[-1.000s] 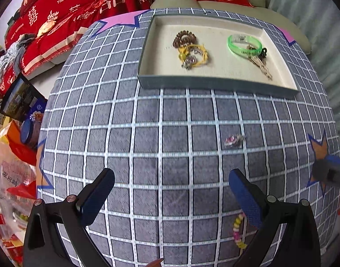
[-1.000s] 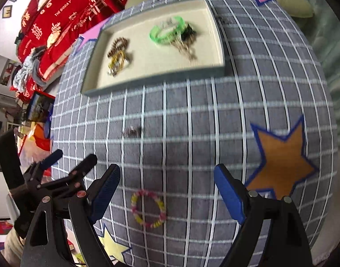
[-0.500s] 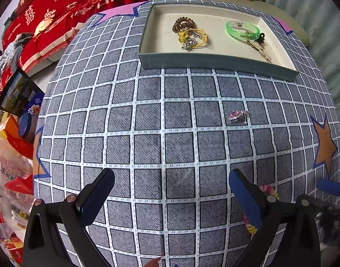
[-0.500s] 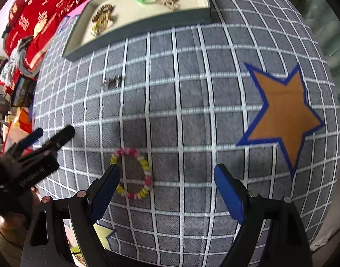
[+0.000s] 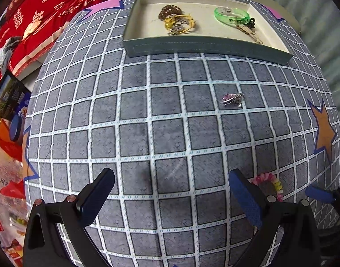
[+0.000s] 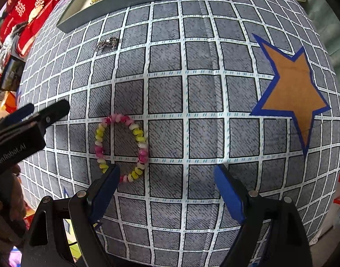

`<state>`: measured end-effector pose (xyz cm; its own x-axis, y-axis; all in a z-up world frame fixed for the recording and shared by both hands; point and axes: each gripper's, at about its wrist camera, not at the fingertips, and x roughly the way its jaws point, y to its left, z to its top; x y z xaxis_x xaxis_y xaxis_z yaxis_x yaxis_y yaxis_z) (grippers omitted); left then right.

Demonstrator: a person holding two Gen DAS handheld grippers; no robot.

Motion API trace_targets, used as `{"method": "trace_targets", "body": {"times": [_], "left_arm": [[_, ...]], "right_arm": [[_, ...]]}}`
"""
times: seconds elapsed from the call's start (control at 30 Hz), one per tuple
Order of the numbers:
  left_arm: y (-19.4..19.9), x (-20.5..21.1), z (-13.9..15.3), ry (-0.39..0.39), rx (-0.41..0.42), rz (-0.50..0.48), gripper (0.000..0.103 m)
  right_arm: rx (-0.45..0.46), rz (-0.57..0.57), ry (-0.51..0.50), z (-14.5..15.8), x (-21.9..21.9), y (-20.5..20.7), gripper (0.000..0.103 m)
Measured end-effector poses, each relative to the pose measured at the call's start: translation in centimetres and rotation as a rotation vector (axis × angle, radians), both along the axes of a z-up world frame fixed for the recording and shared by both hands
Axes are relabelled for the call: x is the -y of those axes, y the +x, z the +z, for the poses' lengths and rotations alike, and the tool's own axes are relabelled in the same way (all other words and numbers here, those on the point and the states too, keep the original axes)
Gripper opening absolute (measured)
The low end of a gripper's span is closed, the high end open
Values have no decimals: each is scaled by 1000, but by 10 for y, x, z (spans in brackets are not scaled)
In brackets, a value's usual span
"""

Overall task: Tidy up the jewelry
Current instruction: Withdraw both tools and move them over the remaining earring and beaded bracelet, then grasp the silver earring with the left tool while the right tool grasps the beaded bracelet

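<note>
Grey checked cloth covers the tabletop [image 6: 165,93], where a bead bracelet [image 6: 121,146] of pink, yellow and white beads lies flat, just ahead of the right tongs [image 6: 167,180] and toward their 10 o'clock. Those tongs hang wide apart and empty, one pad just overlapping the bracelet's near edge in the view. A small silvery trinket [image 5: 232,99] with a pink stone sits alone at 12 o'clock from the bracelet, between it and the tray [image 5: 205,46], which already holds a green bangle [image 5: 231,14] and a yellow-and-brown tangle. The left tongs [image 5: 171,191] also stand wide and empty over bare cloth. The bracelet looks light and limp, its smooth beads likely slippery; pinching across one side of the loop seems the surest hold.
</note>
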<state>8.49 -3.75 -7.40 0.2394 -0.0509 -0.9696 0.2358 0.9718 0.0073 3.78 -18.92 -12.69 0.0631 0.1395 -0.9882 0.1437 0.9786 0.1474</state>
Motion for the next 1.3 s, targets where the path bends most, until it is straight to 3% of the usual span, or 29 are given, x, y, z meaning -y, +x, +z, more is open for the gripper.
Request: {"method": "trace_targets", "body": {"times": [0.2,0.47,0.63,0.67,0.77,1.0,1.07,1.13,1.2,1.27,1.3], "left_arm": [[17,16,3,-16,22,-29,103],[40,36,4,-22,61,-85,103],[54,47,1,-21,75,-115,103],[55,49,1,-19,76,-121,96],[58,57,-3,-18,69,-147,95],[59,76,-14,4,45,-235,69],[59,78,-14,-6,42,-238,67],[59,78,-14,-25,35,-236,60],[57,80,-13,-31,40,-245,40],[57,80,-12,-44,34,-246,38],[57,78,-11,-65,29,-240,22]], "right_arm": [[22,17,-58,-7,-15,-7,88],[62,53,-124,-19,-72,-15,87],[83,92,-171,-22,-91,-9,76],[86,103,-178,-21,-94,-9,74],[91,119,-178,-15,-99,-13,72],[101,159,-174,-13,-102,-18,65],[106,172,-172,-12,-104,-19,59],[107,178,-169,-10,-106,-18,46],[104,182,-159,-8,-110,-18,36],[102,179,-153,-6,-111,-15,24],[100,175,-147,-5,-110,-14,14]]}}
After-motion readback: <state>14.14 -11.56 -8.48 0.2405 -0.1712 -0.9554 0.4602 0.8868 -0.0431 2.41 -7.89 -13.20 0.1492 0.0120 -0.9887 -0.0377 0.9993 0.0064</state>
